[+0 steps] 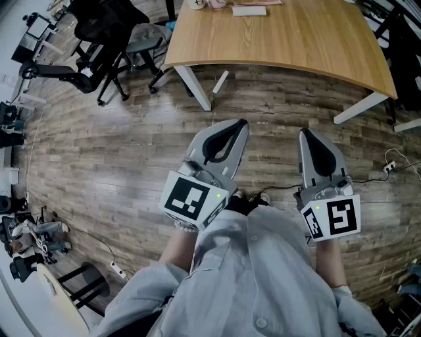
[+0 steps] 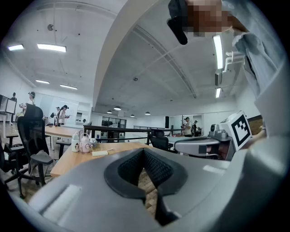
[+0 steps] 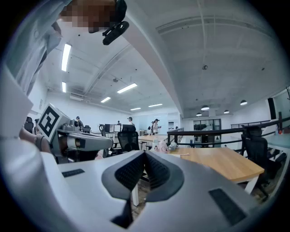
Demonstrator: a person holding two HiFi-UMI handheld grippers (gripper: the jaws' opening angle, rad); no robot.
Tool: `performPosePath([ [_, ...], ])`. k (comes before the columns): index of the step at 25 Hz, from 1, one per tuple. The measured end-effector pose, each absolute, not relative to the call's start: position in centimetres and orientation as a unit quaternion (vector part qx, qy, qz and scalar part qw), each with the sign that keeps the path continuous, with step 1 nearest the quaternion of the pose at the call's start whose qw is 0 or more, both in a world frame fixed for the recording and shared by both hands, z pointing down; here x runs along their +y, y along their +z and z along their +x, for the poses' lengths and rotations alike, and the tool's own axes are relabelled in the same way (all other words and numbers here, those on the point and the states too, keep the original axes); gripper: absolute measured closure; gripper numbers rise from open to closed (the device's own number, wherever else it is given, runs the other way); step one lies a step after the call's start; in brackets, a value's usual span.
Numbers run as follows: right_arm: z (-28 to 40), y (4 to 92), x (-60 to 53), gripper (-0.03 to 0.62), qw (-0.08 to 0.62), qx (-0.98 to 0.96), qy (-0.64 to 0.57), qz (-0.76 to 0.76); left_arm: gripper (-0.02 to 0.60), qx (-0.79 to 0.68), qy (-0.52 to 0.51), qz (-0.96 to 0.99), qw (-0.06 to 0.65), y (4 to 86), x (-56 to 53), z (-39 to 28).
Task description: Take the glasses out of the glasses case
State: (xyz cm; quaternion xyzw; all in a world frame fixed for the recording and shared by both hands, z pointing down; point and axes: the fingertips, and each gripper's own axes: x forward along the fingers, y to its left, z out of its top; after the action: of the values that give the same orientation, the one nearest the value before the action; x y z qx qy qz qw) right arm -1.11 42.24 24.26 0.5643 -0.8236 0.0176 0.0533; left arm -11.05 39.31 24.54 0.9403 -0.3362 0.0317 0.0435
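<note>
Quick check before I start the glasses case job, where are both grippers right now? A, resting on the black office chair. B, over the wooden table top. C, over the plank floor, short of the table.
C: in the head view the left gripper and the right gripper both hang over the plank floor, with the wooden table ahead of them.

A wooden tabletop (image 1: pixel 283 39) on white legs stood over plank floor (image 1: pixel 99 164), a white pad (image 1: pixel 249 10) at its far edge, a black office chair (image 1: pixel 105 26) beside it.
</note>
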Motion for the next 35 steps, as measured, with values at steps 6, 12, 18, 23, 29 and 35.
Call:
performPosePath([
  [6, -0.5, 24.3, 42.3, 0.594, 0.058, -0.823, 0.015, 0.566, 0.578, -0.335, 0.03, 0.941, 0.043, 24.4, 39.3, -10.5],
  [12, 0.2, 24.5, 42.5, 0.594, 0.057, -0.822, 0.015, 0.566, 0.578, -0.335, 0.031, 0.941, 0.044, 24.6, 39.5, -9.7],
  [18, 1.3, 24.3, 43.1, 0.594, 0.032, -0.824, 0.036, 0.565, 0.578, -0.34, 0.031, 0.939, 0.043, 24.3, 40.0, -9.2],
  [23, 2.5, 24.3, 43.6, 0.594, 0.028, -0.827, 0.034, 0.56, 0.578, -0.351, 0.029, 0.935, 0.044, 24.0, 40.8, -8.5],
  [29, 3.3, 24.2, 44.7, 0.592, 0.027, -0.838, 0.024, 0.545, 0.578, -0.361, 0.03, 0.931, 0.036, 23.5, 41.8, -7.6],
  [35, 4.9, 24.2, 46.4, 0.592, 0.026, -0.841, 0.015, 0.541, 0.578, -0.372, 0.019, 0.928, 0.031, 23.2, 43.5, -6.4],
])
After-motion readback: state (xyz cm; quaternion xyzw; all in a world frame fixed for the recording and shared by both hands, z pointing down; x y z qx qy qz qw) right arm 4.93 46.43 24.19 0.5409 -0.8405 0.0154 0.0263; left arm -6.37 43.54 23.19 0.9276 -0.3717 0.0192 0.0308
